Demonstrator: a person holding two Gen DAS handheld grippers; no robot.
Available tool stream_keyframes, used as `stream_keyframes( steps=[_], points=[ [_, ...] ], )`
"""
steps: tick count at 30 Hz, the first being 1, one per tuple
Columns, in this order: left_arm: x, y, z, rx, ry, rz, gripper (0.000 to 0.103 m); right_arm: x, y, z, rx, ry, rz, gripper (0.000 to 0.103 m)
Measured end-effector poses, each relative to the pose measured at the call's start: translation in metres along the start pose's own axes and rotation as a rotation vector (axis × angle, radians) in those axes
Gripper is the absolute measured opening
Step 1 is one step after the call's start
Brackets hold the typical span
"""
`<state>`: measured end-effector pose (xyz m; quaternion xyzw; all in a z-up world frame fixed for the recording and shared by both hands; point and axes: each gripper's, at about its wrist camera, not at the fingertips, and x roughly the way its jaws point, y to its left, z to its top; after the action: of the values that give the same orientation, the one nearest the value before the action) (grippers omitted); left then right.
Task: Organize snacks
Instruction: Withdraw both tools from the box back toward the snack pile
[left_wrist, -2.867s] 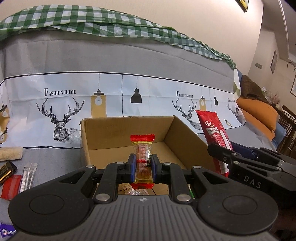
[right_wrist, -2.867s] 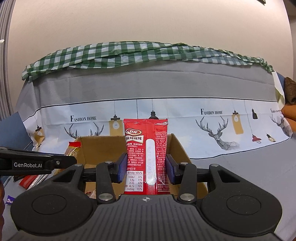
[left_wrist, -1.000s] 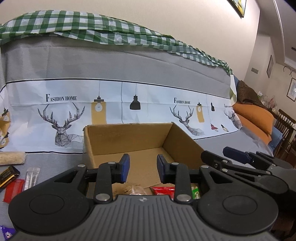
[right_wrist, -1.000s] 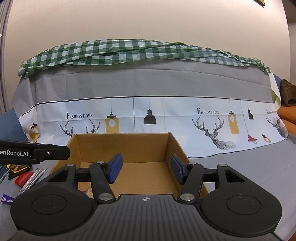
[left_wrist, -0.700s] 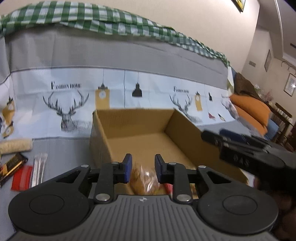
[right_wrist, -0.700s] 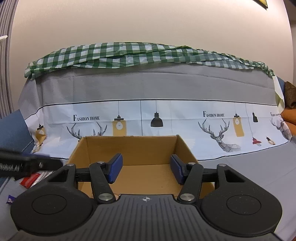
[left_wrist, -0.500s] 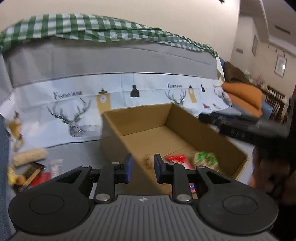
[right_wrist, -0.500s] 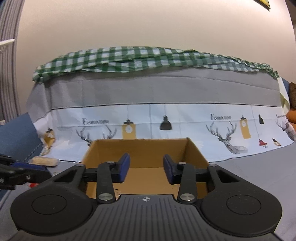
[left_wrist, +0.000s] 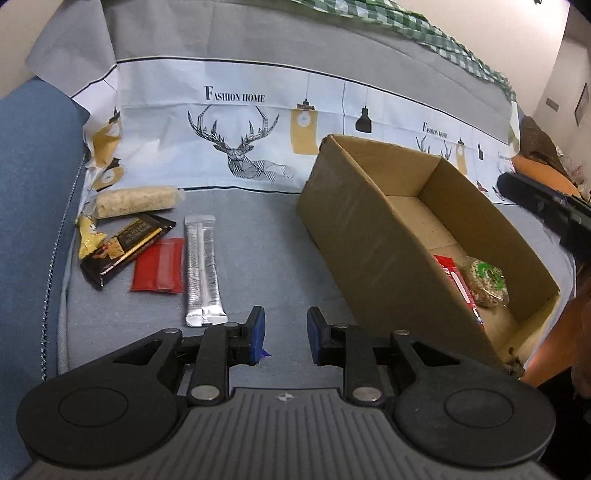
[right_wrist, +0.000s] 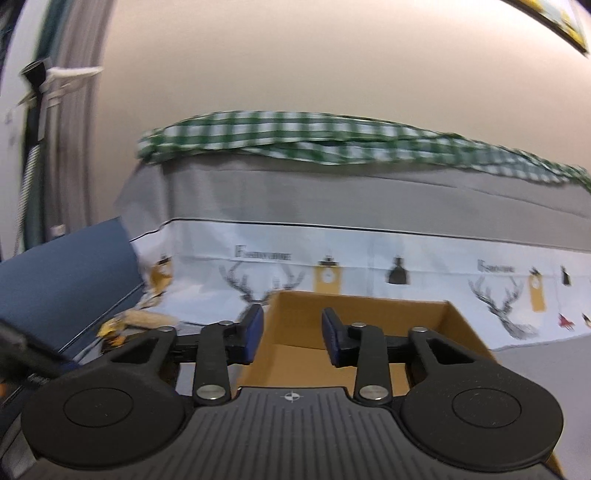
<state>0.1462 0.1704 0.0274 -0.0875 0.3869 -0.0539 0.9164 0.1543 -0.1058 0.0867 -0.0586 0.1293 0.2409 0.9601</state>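
Observation:
An open cardboard box (left_wrist: 354, 229) stands on the grey cloth and holds a red snack pack (left_wrist: 456, 284) and a round green-labelled snack (left_wrist: 485, 282). Loose snacks lie to its left: a silver stick pack (left_wrist: 202, 266), a red sachet (left_wrist: 159, 264), a dark chocolate bar (left_wrist: 123, 245) and a pale rice roll (left_wrist: 135, 197). My left gripper (left_wrist: 283, 338) is open and empty above the cloth, right of the silver pack. My right gripper (right_wrist: 291, 336) is open and empty in front of the box (right_wrist: 369, 332); its view is blurred.
A cloth with deer and lamp prints (left_wrist: 236, 147) covers the sofa back, with a green checked cloth (right_wrist: 314, 142) on top. A blue cushion (left_wrist: 29, 206) lies at the left. The right gripper's body (left_wrist: 543, 210) shows beyond the box. Orange cushions (left_wrist: 543, 173) lie far right.
Both grippers let go of their snacks over the box and stand open. My left gripper has swung left and tilted down toward the loose snacks. My right gripper has turned left.

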Motion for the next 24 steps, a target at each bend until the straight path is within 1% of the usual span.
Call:
stream_keyframes(
  steps=[4,6,8,11,14,18,21,23,24],
  points=[
    [-0.002,0.001,0.007,-0.012,-0.021,0.008,0.027,0.001,0.03,-0.001,-0.068,-0.004,0.053,0.034],
    [-0.001,0.005,0.007,-0.032,-0.017,0.03,0.027,0.001,0.042,-0.002,-0.095,-0.003,0.078,0.032],
    [0.0,0.013,0.008,-0.065,-0.011,0.072,0.027,0.002,0.056,-0.003,-0.122,-0.002,0.104,0.03],
    [-0.002,0.033,0.01,-0.156,-0.013,0.153,0.027,0.005,0.075,-0.007,-0.154,0.008,0.143,0.028],
    [-0.006,0.055,0.01,-0.237,-0.022,0.211,0.027,0.013,0.096,-0.012,-0.197,0.03,0.193,0.027],
    [-0.009,0.069,0.013,-0.271,-0.036,0.272,0.027,0.033,0.122,-0.022,-0.253,0.098,0.249,0.027],
    [-0.011,0.073,0.014,-0.276,-0.038,0.288,0.027,0.054,0.138,-0.031,-0.282,0.165,0.269,0.027],
    [-0.011,0.075,0.013,-0.282,-0.037,0.292,0.027,0.07,0.148,-0.037,-0.305,0.219,0.291,0.03],
    [-0.012,0.076,0.013,-0.288,-0.036,0.291,0.027,0.078,0.152,-0.04,-0.319,0.232,0.291,0.03]
  ],
)
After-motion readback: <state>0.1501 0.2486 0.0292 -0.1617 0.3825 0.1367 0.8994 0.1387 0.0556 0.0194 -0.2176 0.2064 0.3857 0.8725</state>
